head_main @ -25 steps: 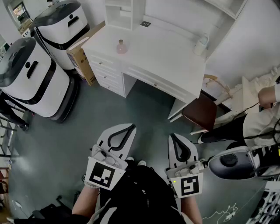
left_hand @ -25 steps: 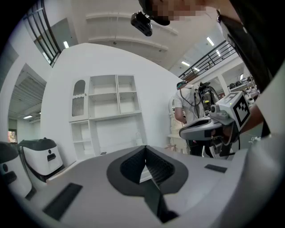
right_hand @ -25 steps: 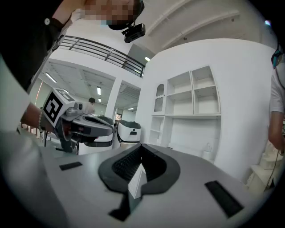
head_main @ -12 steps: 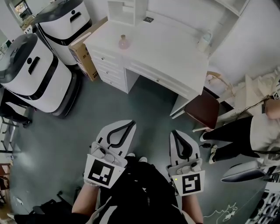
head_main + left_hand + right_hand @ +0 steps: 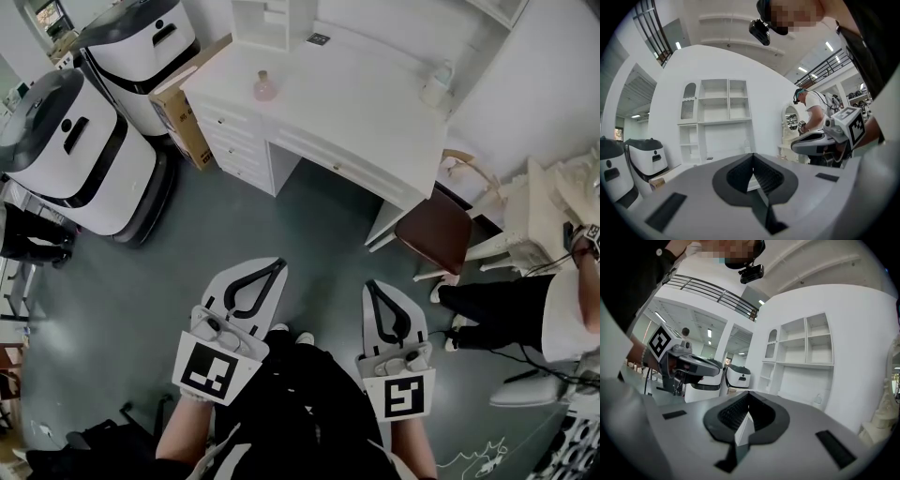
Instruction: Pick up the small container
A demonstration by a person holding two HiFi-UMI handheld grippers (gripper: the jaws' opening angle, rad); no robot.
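A small pink container (image 5: 264, 87) stands on the white desk (image 5: 356, 108) at the top of the head view, near the desk's left end. Both grippers are held low over the grey floor, well short of the desk. My left gripper (image 5: 278, 265) is shut with nothing in it; its dark pads (image 5: 740, 176) meet at the tip. My right gripper (image 5: 372, 285) is likewise shut and empty, its pads (image 5: 736, 411) pressed together. In the left gripper view the right gripper (image 5: 820, 140) shows at the side. The pink container appears in neither gripper view.
A pale bottle (image 5: 435, 84) stands at the desk's right end. A brown chair (image 5: 433, 234) is tucked by the desk. Two white machines (image 5: 75, 150) and a cardboard box (image 5: 173, 112) stand left. A person (image 5: 525, 305) sits at the right.
Both grippers stay shut and almost still. The person at the right has shifted, and the pale round object beside them has slid toward the lower right corner.
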